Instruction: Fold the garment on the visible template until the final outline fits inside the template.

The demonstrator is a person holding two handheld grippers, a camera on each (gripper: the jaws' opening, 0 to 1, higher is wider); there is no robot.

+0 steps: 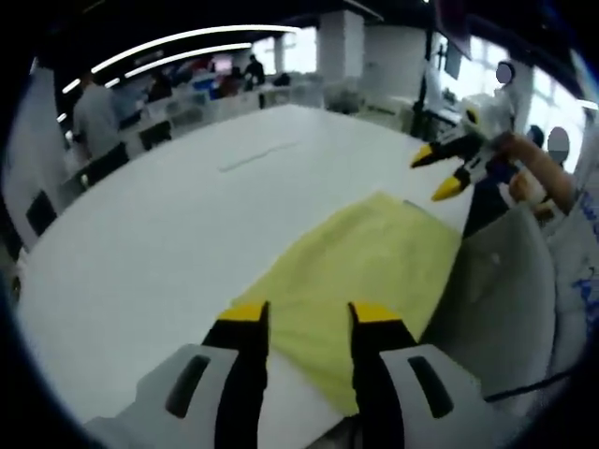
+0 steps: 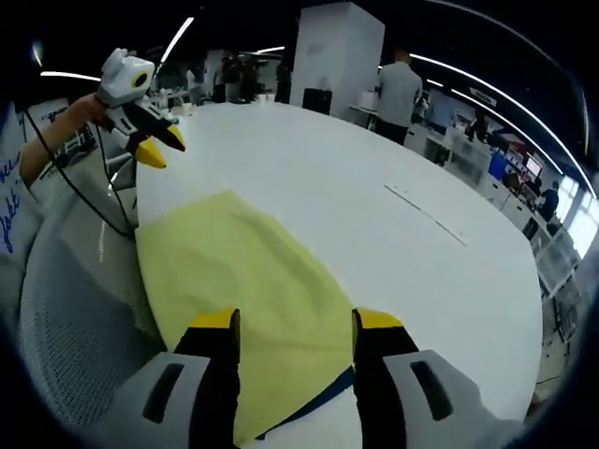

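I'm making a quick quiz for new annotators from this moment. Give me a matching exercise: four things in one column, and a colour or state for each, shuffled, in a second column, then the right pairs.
Things:
1. garment
2. table
3. left gripper
4. mesh chair back

Colour or state:
A. white, broad top
B. open, jaws apart over the cloth
C. pale yellow, lying flat at the table edge
D. grey, beside the table

Pairs: 1-C, 2-A, 3-B, 4-D

Both views look down from opposite sides, close over the yellow garment (image 1: 365, 271) (image 2: 234, 281).
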